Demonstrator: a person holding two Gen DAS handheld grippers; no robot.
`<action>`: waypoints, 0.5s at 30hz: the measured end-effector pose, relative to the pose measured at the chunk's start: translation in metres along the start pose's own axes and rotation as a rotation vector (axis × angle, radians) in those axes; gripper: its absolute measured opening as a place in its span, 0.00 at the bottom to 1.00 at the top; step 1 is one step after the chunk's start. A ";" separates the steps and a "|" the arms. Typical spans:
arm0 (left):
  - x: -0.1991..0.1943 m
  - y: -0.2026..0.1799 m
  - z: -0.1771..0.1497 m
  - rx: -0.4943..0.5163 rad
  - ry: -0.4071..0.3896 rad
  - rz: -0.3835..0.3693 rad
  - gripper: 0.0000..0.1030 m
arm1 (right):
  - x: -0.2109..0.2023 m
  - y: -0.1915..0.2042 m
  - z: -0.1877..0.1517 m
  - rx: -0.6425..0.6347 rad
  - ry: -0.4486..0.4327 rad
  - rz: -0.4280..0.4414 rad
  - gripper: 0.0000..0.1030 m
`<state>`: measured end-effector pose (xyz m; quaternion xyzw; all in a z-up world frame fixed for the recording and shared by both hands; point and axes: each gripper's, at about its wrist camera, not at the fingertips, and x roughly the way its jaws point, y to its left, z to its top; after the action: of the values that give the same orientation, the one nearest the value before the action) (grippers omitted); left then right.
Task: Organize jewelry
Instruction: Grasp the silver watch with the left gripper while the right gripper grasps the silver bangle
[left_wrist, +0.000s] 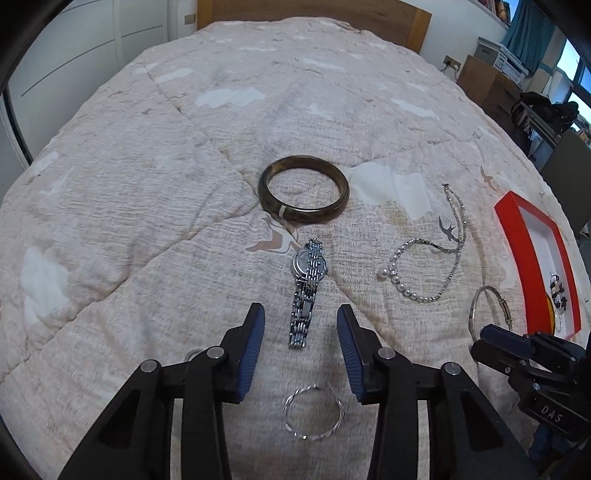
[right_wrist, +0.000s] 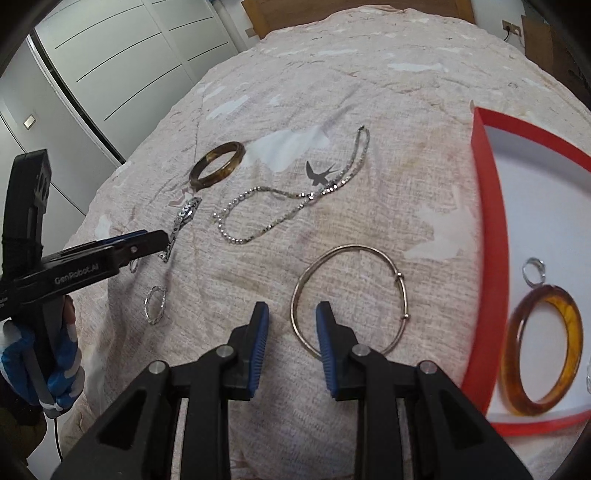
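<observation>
Both grippers hang released over the bed (left_wrist: 147, 184): left gripper (left_wrist: 301, 325) straddles the watch (left_wrist: 306, 288), right gripper (right_wrist: 291, 321) nears the silver bangle (right_wrist: 349, 299). Next, probably: pinch each, carry to the red tray (right_wrist: 491, 221).

both grippers angled down at the bed: left gripper (left_wrist: 301, 328) jaws apart with nothing pinched, right gripper (right_wrist: 291, 325) jaws apart too, not gripping, gloved left hand (right_wrist: 55, 365) wrapped round its handle
</observation>
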<state>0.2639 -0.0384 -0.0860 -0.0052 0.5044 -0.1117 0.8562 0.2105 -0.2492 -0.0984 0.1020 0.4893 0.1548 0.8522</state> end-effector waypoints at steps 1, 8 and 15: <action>0.005 0.000 0.001 -0.003 0.008 -0.001 0.36 | 0.002 -0.001 0.001 0.000 0.002 0.002 0.25; 0.020 -0.001 0.015 0.005 0.012 0.007 0.36 | 0.013 -0.005 0.005 -0.003 0.001 0.027 0.25; 0.037 -0.002 0.023 0.008 0.027 0.021 0.31 | 0.021 -0.005 0.005 -0.015 0.010 0.042 0.24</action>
<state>0.3010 -0.0500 -0.1063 0.0050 0.5154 -0.1047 0.8505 0.2259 -0.2462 -0.1141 0.1048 0.4901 0.1769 0.8471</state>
